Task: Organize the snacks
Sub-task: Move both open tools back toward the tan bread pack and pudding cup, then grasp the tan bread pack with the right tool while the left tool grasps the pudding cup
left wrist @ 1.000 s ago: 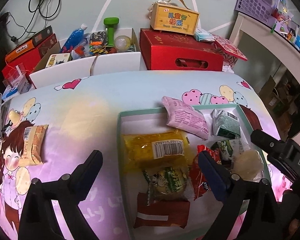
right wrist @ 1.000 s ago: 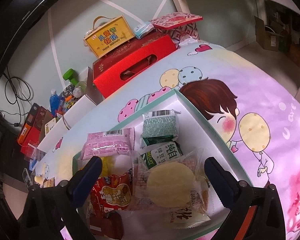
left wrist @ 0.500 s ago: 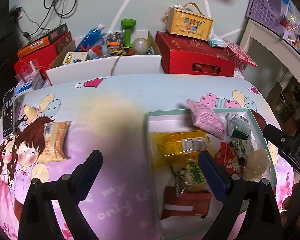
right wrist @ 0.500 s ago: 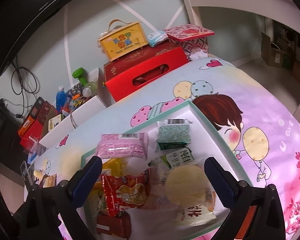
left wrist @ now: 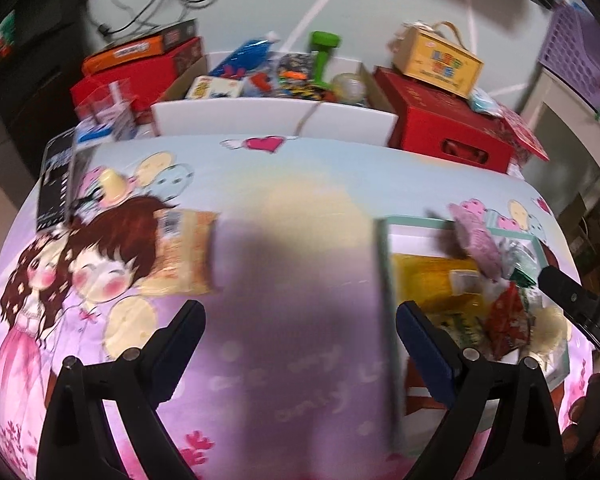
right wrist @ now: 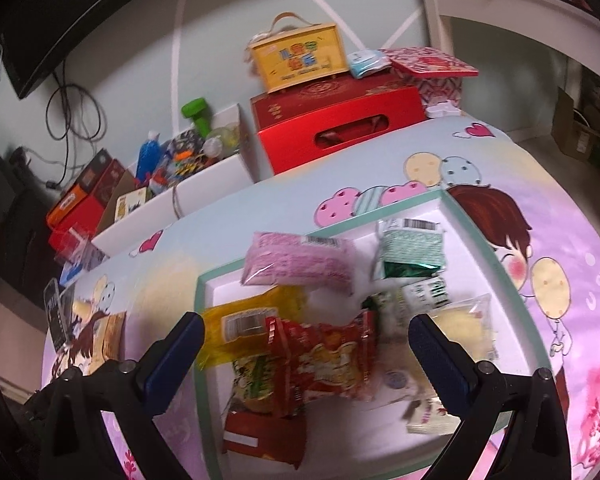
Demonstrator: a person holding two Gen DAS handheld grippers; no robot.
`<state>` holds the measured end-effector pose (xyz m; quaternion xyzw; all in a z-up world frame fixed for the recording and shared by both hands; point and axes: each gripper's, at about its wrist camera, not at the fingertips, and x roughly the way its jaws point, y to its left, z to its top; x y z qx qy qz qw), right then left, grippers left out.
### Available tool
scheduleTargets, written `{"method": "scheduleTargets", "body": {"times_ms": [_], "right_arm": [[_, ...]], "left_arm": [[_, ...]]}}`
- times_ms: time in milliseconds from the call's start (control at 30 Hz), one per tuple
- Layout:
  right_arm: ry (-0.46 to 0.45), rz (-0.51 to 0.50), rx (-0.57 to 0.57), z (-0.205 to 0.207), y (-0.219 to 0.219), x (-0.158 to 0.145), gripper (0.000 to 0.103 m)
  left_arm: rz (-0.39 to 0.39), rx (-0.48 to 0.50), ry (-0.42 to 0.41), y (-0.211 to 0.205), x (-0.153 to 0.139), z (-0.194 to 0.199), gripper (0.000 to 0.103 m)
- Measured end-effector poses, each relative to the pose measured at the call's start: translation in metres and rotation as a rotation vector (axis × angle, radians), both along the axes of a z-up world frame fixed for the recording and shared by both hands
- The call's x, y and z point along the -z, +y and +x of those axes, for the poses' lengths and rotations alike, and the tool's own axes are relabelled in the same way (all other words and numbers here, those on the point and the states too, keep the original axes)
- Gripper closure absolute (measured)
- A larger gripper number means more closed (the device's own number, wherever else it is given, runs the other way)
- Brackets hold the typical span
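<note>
progress: nearly done, most snacks are piled in the tray [right wrist: 478,232] near the table's [left wrist: 300,208] right edge | left: one orange packet [left wrist: 184,250] is stranded by the left edge | left gripper [left wrist: 300,344] fingers spread, nothing held | right gripper [right wrist: 306,346] fingers spread too, parked over the tray

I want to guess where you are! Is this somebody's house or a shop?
Probably a home, perhaps a child's room. A cartoon tablecloth covers the table, a white box of toys stands behind it, and a tray of snacks lies on top.
</note>
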<state>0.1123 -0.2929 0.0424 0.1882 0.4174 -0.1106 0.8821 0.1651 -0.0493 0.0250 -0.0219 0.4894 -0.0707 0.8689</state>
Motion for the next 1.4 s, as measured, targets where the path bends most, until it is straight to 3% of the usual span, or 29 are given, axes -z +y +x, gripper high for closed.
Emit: {"method": "scheduleTargets", "body": {"times_ms": [667, 1400], "right_arm": [[0.051, -0.039, -0.222, 0.020, 0.103, 0.014, 0.000], [0.099, -0.119, -0.387, 0.019, 0.184, 0.034, 0.000]], "left_arm": [[-0.003, -0.310, 0.058, 0.141, 0.023, -0.014, 0.007], [-0.040, -0.336, 0.067, 0.168, 0.031, -0.014, 0.007]]}}
